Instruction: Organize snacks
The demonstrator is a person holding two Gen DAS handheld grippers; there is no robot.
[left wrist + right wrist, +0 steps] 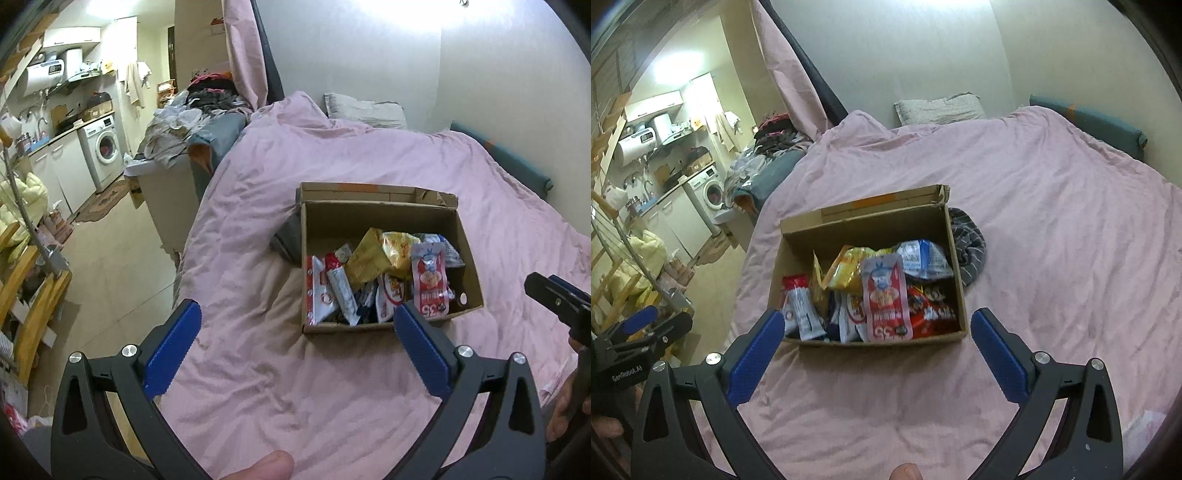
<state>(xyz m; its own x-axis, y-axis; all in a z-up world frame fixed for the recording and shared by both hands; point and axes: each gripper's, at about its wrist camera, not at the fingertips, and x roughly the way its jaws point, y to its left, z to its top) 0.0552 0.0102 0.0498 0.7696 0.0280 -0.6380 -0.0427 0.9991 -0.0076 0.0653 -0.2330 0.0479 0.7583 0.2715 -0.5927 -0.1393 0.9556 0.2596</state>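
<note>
Holding your left gripper [297,325] and right gripper [877,334] wide apart, nothing gripped, above pink bedspread [1052,221]; cardboard box [866,225] holds snack packets [884,295].

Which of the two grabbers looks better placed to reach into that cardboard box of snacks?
Probably the right gripper: the cardboard box sits centred between its open fingers. The left gripper is open too, but aims left of it.

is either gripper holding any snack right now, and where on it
Nothing is held. The left gripper and right gripper are both open, short of the cardboard box of snacks.
</note>
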